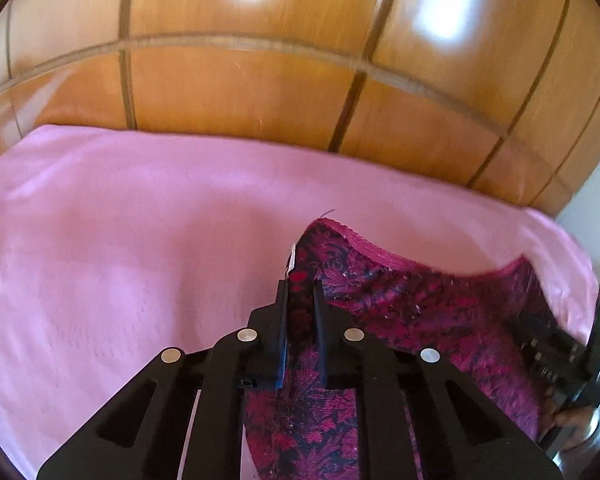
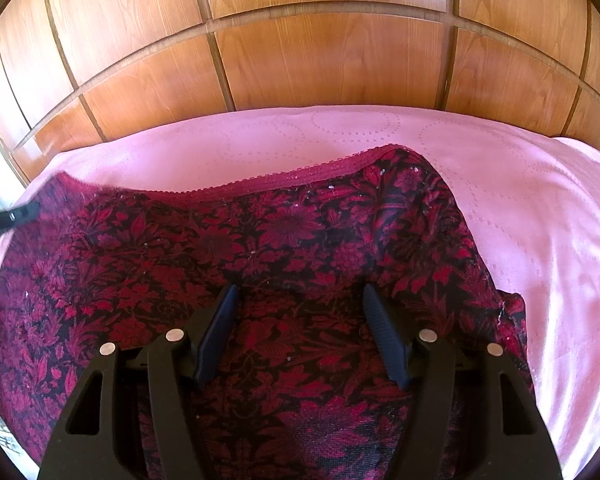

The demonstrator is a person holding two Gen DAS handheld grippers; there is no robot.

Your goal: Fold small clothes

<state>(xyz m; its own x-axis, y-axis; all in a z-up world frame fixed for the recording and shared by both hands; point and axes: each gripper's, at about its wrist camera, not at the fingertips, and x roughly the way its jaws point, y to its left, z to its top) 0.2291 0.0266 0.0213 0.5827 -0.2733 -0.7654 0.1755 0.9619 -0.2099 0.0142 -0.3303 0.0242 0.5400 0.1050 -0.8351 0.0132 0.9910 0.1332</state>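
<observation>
A small dark garment with a red and magenta flower print [image 2: 284, 240] and a lace-trimmed waistband lies on a pink bedspread [image 2: 540, 216]. My left gripper [image 1: 301, 292] is shut on a corner of the garment [image 1: 400, 312] and holds that edge lifted off the bedspread [image 1: 120, 240]. Its finger tip also shows at the left edge of the right wrist view [image 2: 8, 218]. My right gripper [image 2: 300, 300] is open, its two fingers spread just above the middle of the garment. It also shows at the right edge of the left wrist view [image 1: 556, 352].
A wooden panelled headboard or wardrobe [image 2: 320, 52] rises right behind the bed's far edge. Bare pink bedspread stretches to the left in the left wrist view and to the right in the right wrist view.
</observation>
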